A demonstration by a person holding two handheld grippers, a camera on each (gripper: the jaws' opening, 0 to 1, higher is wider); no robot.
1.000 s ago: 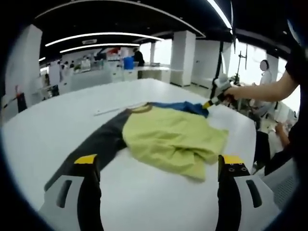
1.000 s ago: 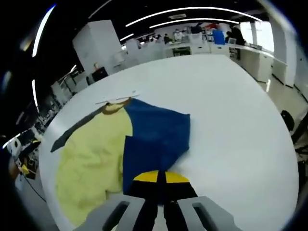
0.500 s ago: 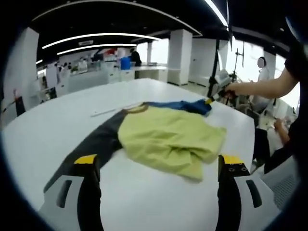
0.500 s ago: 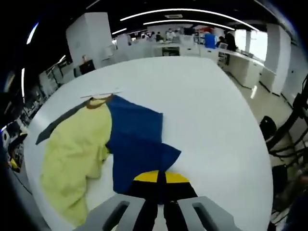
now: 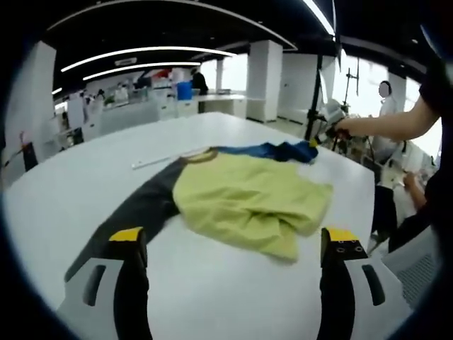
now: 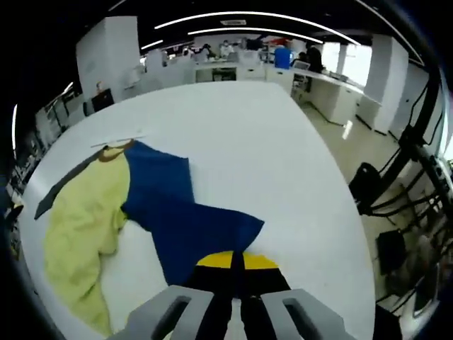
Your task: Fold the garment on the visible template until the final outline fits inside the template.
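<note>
A garment lies on the white table point(image 5: 212, 297): a crumpled yellow-green body point(image 5: 244, 202), a dark grey sleeve point(image 5: 134, 216) and a blue part point(image 5: 279, 151). My left gripper point(image 5: 233, 241) hovers open in front of it, with nothing between its yellow-tipped fingers point(image 5: 127, 235). Across the table a person's hand holds my right gripper point(image 5: 327, 126), at the far end of the blue part. In the right gripper view the blue part point(image 6: 187, 219) stretches out toward me from the yellow body point(image 6: 81, 212), and my right gripper point(image 6: 232, 263) is shut on its near edge.
A thin white strip point(image 5: 159, 160) lies on the table by the garment's brown collar point(image 6: 110, 151). The table's edge point(image 6: 354, 234) runs close on the right, with chairs and cables on the floor beyond. Desks, pillars and people stand far behind.
My right gripper has pulled the blue part outward toward the table's edge, stretching it away from the yellow body. My left gripper has stayed open in place.
</note>
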